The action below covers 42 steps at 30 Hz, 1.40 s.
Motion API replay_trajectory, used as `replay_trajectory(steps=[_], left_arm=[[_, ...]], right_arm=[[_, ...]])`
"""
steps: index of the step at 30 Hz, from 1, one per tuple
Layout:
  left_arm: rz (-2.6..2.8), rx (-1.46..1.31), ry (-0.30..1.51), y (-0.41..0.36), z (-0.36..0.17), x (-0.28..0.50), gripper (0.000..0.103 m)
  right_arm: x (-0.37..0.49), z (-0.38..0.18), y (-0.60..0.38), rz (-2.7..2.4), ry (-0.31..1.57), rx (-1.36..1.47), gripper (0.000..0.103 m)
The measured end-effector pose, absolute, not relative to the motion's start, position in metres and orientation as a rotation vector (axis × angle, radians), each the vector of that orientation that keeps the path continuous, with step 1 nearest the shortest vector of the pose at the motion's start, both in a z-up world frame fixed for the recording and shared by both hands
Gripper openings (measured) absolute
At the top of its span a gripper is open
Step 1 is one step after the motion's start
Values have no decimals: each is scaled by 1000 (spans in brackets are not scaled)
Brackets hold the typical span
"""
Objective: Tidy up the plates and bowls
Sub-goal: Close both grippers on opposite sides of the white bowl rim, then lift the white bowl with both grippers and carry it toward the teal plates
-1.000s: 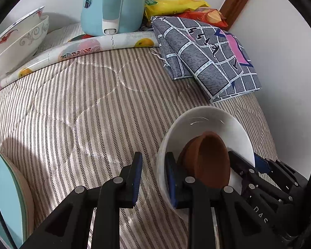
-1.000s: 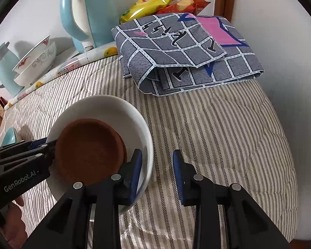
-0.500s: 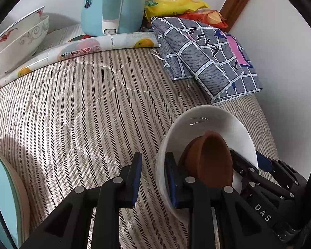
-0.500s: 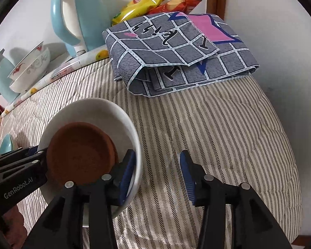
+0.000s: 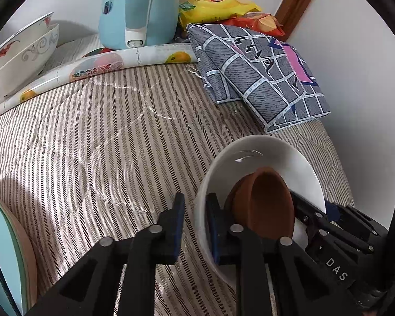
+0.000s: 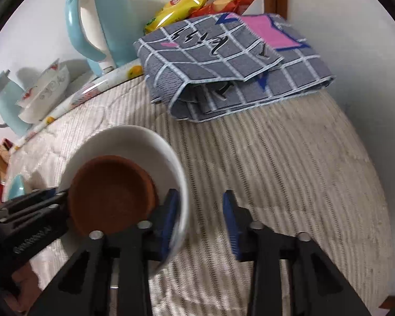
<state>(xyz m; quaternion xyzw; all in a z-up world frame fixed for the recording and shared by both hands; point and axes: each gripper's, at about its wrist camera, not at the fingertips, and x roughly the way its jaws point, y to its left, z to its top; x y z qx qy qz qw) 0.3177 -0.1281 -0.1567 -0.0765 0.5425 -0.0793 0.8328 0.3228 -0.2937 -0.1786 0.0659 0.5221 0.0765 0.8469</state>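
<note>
A white bowl (image 5: 263, 158) (image 6: 123, 142) rests on the striped cloth (image 5: 92, 144), with a small brown bowl (image 5: 268, 205) (image 6: 110, 192) leaning inside it. My left gripper (image 5: 196, 223) straddles the white bowl's near wall and its jaws are closing. The inner pad lies against the inside, and a thin gap shows at the outer pad. My right gripper (image 6: 200, 221) straddles the opposite rim, jaws closing. One of its fingers (image 6: 168, 218) is inside the bowl beside the brown bowl; the other stands well clear outside. Each gripper shows in the other's view: right gripper (image 5: 329, 226), left gripper (image 6: 39, 202).
A light-blue kettle (image 5: 137, 8) stands at the back on a fruit-print mat (image 5: 105, 60). A folded checked cloth (image 5: 258, 73) and snack bags (image 5: 218, 2) fill the back right corner. Two patterned bowls (image 5: 21, 52) are stacked back left. A teal plate (image 5: 2, 250) sits at the left edge. A wall (image 5: 355, 79) runs close on the right.
The right jaws widened, then narrowed again around the white bowl's rim. The left jaws came slightly closer together on the bowl's wall. The bowls stay where they were.
</note>
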Motion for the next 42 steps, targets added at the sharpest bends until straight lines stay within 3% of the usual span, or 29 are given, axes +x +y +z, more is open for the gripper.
replay_trajectory(steps=[5, 42], left_arm=[[-170, -147, 1141, -134, -156, 317, 10], [-183, -157, 1124, -124, -136, 266, 7]], right_arm=[[322, -178, -288, 163, 1107, 158, 10], [270, -153, -284, 96, 1065, 229, 9]])
